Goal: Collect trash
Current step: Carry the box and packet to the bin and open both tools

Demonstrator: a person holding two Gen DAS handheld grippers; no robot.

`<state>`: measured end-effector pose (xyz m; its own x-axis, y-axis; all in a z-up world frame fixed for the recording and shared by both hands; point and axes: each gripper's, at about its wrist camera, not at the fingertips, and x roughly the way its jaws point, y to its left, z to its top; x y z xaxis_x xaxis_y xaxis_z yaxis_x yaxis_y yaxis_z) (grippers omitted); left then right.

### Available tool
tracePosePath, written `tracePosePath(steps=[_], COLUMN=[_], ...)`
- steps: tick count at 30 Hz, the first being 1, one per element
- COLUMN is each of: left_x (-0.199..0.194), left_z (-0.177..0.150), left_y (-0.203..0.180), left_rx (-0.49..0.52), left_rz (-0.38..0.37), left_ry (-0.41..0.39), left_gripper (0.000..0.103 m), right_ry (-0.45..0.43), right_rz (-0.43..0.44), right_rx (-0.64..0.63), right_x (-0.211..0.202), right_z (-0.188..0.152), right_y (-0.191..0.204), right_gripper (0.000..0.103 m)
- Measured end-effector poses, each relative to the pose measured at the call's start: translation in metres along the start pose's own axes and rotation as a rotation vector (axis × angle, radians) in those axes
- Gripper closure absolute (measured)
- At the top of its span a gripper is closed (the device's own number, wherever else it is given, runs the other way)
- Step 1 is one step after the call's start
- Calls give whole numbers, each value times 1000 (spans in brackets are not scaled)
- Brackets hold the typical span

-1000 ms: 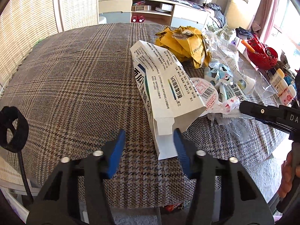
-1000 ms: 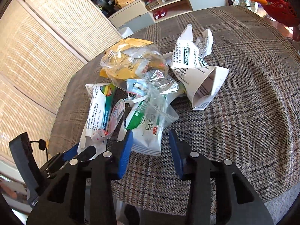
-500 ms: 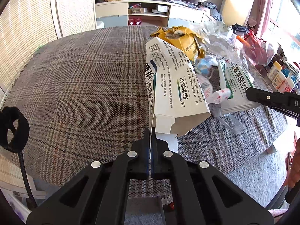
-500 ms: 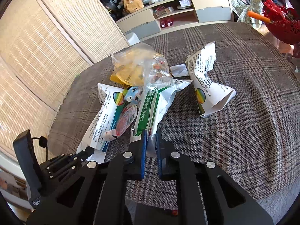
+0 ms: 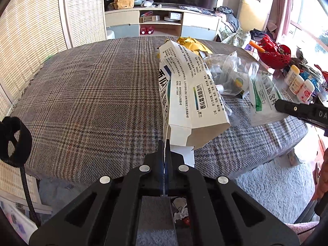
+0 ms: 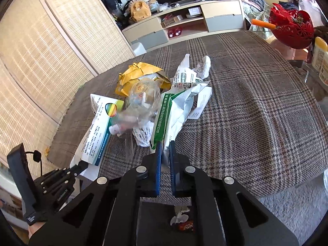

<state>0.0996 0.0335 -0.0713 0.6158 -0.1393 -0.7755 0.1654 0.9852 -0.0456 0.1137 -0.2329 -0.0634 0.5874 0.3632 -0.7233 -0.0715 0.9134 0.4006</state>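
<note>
Plaid cloth [image 5: 86, 94] covers the table; woven blinds [image 5: 30, 37] on the left, TV cabinet [image 5: 162, 25] at the back, grey rug [image 5: 272, 182] below the near edge. On the right, a glass side table with a red basket [image 5: 274, 55] holding an orange-handled tool, pill bottles [image 5: 299, 84] beside it.

Trash pile sits mid-table: yellow wrapper [image 6: 141, 75], clear bag [image 6: 141, 100] with small scraps inside, crumpled leaflet [image 6: 190, 71], white box [image 5: 188, 94], green pouch [image 6: 174, 110].

Versus a second ago: both my grippers were open then, box and pouch flat on the cloth. Both jaws have just been closing. My left gripper [image 5: 164, 143] is now clamped on the box's end flap, and the box is tipped up, far end raised against the pile. My right gripper [image 6: 165, 145] is pinched on the pouch's silver bottom edge, small gap left between pads, and the pouch is pulled up and towards me, dragging the clear bag along. Both have pulled back towards the table's near edge.

Below the grippers, a dark bin [image 6: 160, 221] with a few wrappers [image 6: 182, 219] at the bottom. Box and pouch are over the table edge, not in the bin yet.
</note>
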Motion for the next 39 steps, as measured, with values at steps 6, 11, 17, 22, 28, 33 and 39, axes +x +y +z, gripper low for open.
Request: tracePosePath(steps=[6,11,17,22,28,33,39], left_x=[-15,-26,-42,-50,-57,-47,-23], left_z=[-25,-48,-81,-106,-137,-159,-178], left_y=[-9,-16,-24,-30,-40,-46,-56], left_rx=[-4,-15,-14,-16,0,8,34], left_rz=[-19,-31,-40,-48,-52,-63,-64], left_ry=[7,18,28,45,64,121,196], left_gripper=[103,103,103,103,103,103,103], right_ry=[19,36,53,80,131,180,235], right_rz=[-26,-20,-10,-2,-8,-32,-58], right_rx=[8,14,-6,-21,-31,-41,-35], right_x=[-9,-18,-26,-30,-28,-17,-1], right_z=[-23,-51,-80,-108,-142,-161,-176], right_y=[-6,-9,-1,4,3,1,-3], right_gripper=[94,95,95,95,95,95,95])
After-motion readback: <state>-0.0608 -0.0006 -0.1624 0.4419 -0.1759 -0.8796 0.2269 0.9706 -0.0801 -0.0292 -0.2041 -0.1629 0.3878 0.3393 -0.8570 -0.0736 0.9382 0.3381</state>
